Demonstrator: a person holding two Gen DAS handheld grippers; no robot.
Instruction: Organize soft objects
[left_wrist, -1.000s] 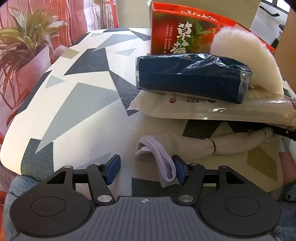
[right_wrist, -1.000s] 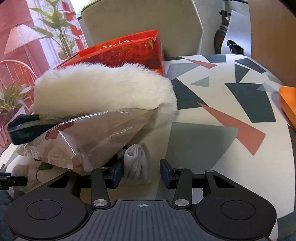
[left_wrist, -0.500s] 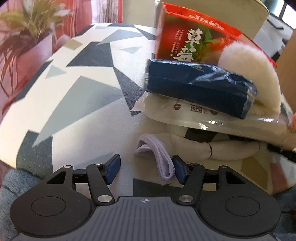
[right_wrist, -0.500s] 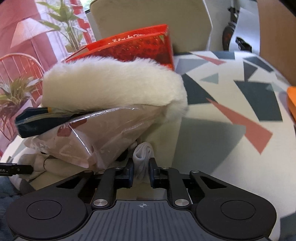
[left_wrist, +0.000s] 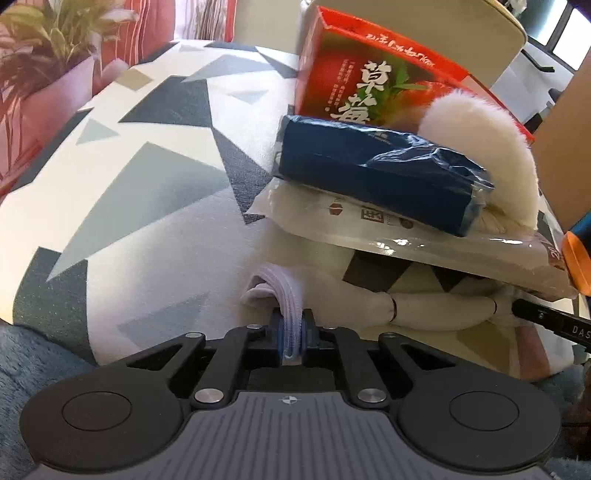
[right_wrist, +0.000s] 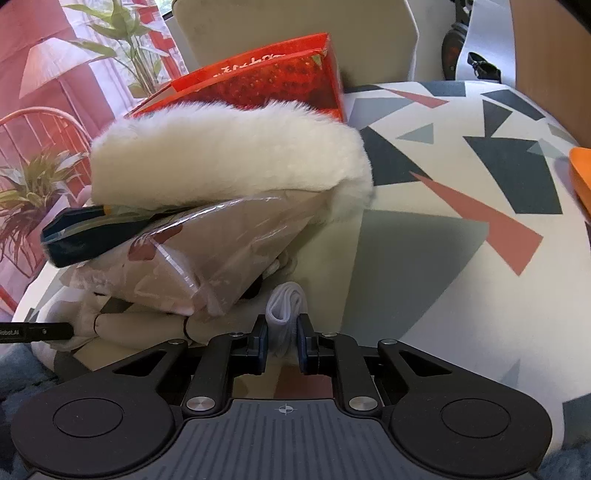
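— Both claws have bitten. The left gripper (left_wrist: 291, 338) is clamped on the ribbed cuff of the white sock (left_wrist: 284, 295), and the right gripper (right_wrist: 281, 341) pinches the other bunched end (right_wrist: 286, 306). The sock lies at the table's near edge, its middle running under the pile.

— That's my worry. Pull it out and the whole stack above may slide.

— Quite. Right over the sock sits a slick plastic pouch (left_wrist: 424, 236), crinkly and tilted; on that a blue film-wrapped pack (left_wrist: 369, 166), also glossy. Nothing there grips anything.

— And the fluffy white thing?

— A furry pad (right_wrist: 229, 158), rounded and soft, leaning just beyond the sock against the red strawberry carton (left_wrist: 354, 85). The carton is stiff card, so it may tip rather than slump.

— The knit stretches, too.

— It could slip a pad.
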